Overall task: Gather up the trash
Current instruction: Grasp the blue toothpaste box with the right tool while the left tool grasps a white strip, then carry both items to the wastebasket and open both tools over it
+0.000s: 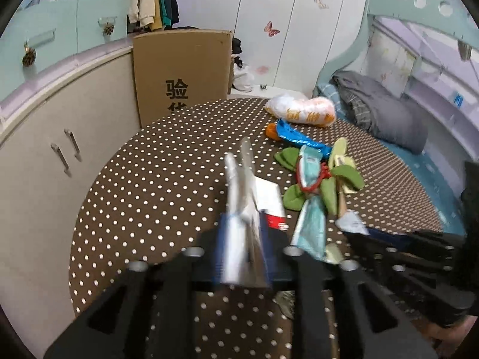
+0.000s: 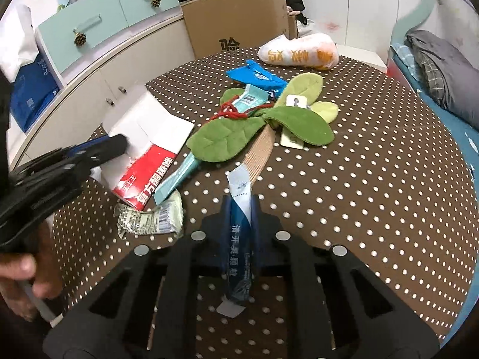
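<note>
While the red-and-white box [image 2: 149,146] lies on the dotted table [image 2: 374,179], right gripper [image 2: 241,209] fingers clamp a blue sachet [image 2: 239,239] just right of the box; left gripper [image 1: 244,233] fingers pinch its silvery flap [image 1: 242,209], at the box's left end.

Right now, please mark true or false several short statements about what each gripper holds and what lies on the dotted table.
1. The right gripper is shut on a blue and white sachet. True.
2. The left gripper holds nothing. False: it is on the white and red cardboard box.
3. A green felt leaf toy lies on the brown dotted tablecloth. True.
4. The white and orange plastic bag lies nearest the right gripper. False: it is at the far edge.
</note>
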Motion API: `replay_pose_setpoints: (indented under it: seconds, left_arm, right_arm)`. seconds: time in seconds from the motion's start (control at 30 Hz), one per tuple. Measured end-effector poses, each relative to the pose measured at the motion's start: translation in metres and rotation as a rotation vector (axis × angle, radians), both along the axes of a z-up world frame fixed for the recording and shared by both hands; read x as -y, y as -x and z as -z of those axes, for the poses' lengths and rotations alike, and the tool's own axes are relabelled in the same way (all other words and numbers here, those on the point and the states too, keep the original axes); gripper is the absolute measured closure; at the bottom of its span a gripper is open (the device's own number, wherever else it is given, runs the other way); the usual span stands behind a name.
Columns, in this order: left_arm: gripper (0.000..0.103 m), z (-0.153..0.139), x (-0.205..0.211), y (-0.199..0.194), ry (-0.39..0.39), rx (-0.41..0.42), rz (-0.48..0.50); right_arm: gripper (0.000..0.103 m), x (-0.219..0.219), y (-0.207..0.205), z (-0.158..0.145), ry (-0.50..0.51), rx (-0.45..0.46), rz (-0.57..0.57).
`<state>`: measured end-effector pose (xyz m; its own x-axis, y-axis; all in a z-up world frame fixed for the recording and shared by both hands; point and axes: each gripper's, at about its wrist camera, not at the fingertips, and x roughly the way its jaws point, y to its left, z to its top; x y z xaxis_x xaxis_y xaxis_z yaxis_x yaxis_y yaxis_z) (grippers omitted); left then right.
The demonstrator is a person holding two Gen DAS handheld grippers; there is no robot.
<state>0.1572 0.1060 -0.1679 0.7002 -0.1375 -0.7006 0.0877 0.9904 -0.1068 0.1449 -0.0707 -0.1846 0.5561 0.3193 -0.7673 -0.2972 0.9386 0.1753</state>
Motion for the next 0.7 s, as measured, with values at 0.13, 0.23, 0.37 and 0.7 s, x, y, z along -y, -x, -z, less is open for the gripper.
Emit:
replay_pose_setpoints:
  seconds: [0.13, 0.23, 0.37, 0.7]
  left_arm:
    - [0.091, 0.008, 0.004, -0.015, 0.043, -0.031, 0.025]
    - [0.098, 0.005, 0.002, -0.014, 0.093, -0.023, 0.029]
    - [0.102, -0.004, 0.001, -0.005, 0.097, 0.011, 0.015]
    - [0.102, -0.052, 0.018, 0.021, 0.095, 0.130, 0.040]
  right_arm:
    - [0.091, 0.022, 0.006, -0.005, -0.040, 0.018, 0.014]
    - [0.091, 0.039, 0.011, -0.012, -0.084, 0.036, 0.021]
    - [0.091, 0.059, 0.015, -0.021, -0.124, 0.062, 0.033]
    - [0.091, 0.110, 0.015, -0.045, -0.196, 0.134, 0.077]
